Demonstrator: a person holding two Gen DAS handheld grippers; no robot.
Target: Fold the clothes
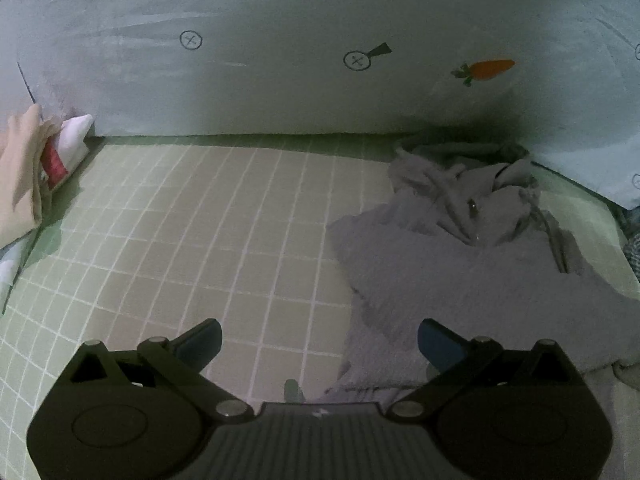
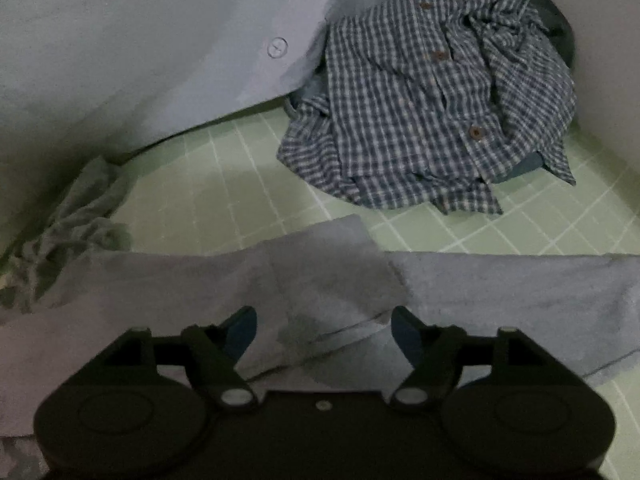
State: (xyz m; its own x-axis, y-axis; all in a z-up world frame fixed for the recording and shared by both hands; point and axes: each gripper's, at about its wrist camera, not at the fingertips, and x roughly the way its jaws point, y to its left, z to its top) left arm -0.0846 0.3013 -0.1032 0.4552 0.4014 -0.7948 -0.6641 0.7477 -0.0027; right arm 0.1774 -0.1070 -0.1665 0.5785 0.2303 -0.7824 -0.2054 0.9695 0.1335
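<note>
A grey hooded garment point(image 1: 452, 264) lies rumpled on the green checked sheet point(image 1: 224, 232), its hood bunched toward the pillow. My left gripper point(image 1: 320, 340) hovers open at the garment's left edge, one fingertip over bare sheet and the other over grey cloth. In the right wrist view the same grey garment point(image 2: 328, 280) spreads flat across the foreground. My right gripper point(image 2: 324, 328) is open just above it, with nothing between its fingers. A blue checked button shirt point(image 2: 432, 108) lies crumpled further back.
A pale blue pillow point(image 1: 280, 64) with carrot prints runs along the back of the bed. Beige and white-red cloth point(image 1: 36, 168) is piled at the far left. A greyish-green crumpled cloth point(image 2: 76, 224) lies left of the right gripper.
</note>
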